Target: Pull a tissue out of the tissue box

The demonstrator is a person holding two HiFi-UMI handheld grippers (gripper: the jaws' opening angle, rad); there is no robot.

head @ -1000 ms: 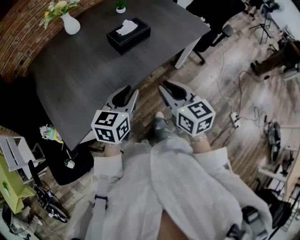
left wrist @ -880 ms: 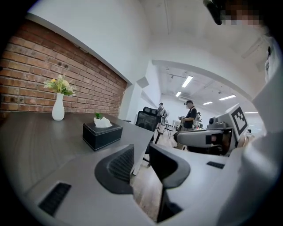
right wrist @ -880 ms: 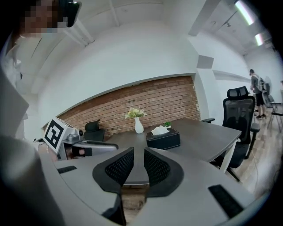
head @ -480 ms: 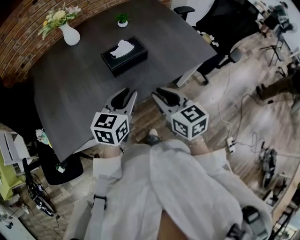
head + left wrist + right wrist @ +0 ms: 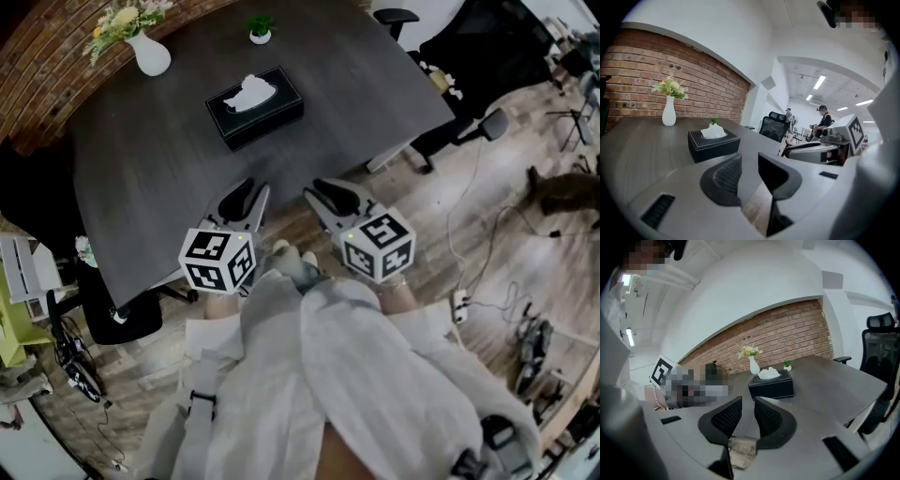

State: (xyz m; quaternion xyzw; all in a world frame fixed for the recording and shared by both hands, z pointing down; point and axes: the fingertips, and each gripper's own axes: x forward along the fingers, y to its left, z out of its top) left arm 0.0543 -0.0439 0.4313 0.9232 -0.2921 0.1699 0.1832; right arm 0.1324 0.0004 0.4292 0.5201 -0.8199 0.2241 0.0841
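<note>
The left tongs (image 5: pixel 249 193) and right tongs (image 5: pixel 330 193) are hovering at the worktop's (image 5: pixel 150 169) near edge. Each pair is slightly parted and gripping nothing. The tissue box (image 5: pixel 255 106) is sitting farther off.

A dark desk (image 5: pixel 159 178) stands before me beside a brick wall (image 5: pixel 42 103), with a white vase of flowers (image 5: pixel 150 54) and a small potted plant (image 5: pixel 260 30) near its far edge. Under me is a wood-plank floor (image 5: pixel 441 216). A black office chair (image 5: pixel 394 16) stands beyond the desk, and there are strip lights (image 5: pixel 819 82) overhead.
</note>
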